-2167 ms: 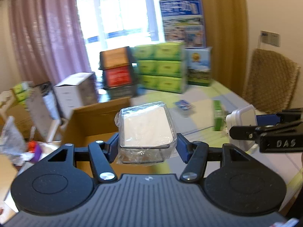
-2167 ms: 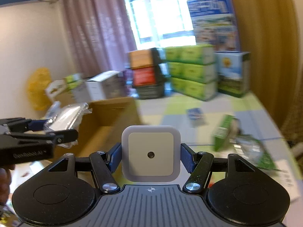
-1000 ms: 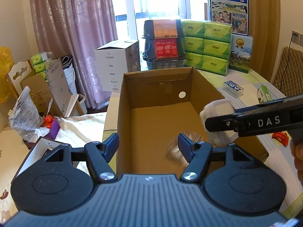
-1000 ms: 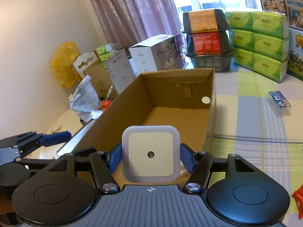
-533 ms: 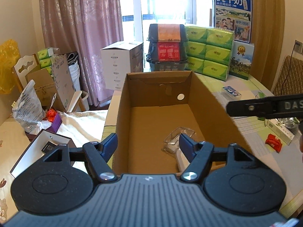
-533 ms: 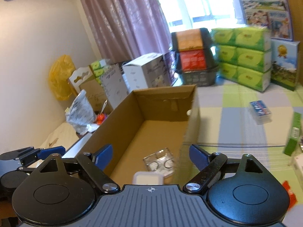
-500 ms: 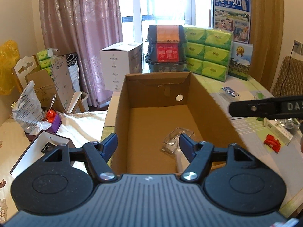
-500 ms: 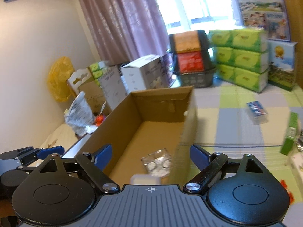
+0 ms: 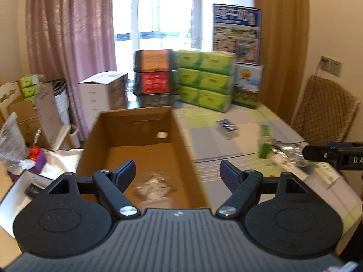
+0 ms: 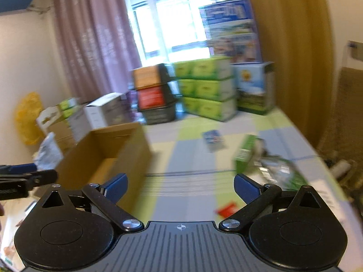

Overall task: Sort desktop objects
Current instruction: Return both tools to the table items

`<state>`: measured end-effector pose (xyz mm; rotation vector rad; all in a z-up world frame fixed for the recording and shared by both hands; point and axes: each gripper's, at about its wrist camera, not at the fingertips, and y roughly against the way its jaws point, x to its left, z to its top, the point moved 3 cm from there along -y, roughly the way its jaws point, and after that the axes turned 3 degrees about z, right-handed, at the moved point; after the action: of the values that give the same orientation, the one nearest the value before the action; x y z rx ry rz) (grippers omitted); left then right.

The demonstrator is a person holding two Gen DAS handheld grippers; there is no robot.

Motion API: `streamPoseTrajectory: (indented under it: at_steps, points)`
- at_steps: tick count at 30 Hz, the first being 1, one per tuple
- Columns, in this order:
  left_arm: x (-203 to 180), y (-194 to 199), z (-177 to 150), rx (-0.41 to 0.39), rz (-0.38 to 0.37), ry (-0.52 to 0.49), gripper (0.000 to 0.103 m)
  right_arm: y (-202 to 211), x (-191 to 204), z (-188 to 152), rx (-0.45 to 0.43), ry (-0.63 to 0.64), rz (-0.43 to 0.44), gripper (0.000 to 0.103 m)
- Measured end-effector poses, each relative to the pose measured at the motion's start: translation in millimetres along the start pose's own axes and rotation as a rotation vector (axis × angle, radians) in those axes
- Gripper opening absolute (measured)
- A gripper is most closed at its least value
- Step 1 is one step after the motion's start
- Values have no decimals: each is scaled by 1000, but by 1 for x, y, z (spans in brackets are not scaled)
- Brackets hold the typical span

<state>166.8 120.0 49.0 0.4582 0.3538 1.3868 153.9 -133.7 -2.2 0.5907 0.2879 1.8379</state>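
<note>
A: In the left wrist view, what step is it?

B: I judge it is between two picks. The left gripper (image 9: 178, 172) has its jaws wide apart and holds nothing. It hangs over the near edge of the cardboard box (image 9: 181, 140). A clear plastic packet (image 9: 154, 185) and a pale square thing (image 9: 156, 202) lie on the box floor, both blurred.

A: And the right wrist view?

B: The right gripper (image 10: 180, 187) is also spread and empty. It faces the table (image 10: 192, 156), where a green carton (image 10: 246, 154), a small blue packet (image 10: 212, 139), a crinkled silver bag (image 10: 275, 170) and a red item (image 10: 226, 209) wait, well apart from the box.

A: What does the next move need?

B: I think to choose one table item, bring the jaws around it, and close.

A: What differs from earlier?

B: Two seconds ago each gripper was clamped on a thing: the left on the packet, the right on a white square device. Now both are inside the box, and the right view has turned from the box to the table.
</note>
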Motion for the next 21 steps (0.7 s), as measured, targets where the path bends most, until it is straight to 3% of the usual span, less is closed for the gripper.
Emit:
streamPoseTrajectory:
  at_steps: [12,21]
  points:
    - [-108,-11,-5,42,-119,-33,99,71,-113,-34,-6,-96,-208,101]
    - [-169,-53,-30,128,-111,-87,102,68,-171,-58,36,-112,-260,101]
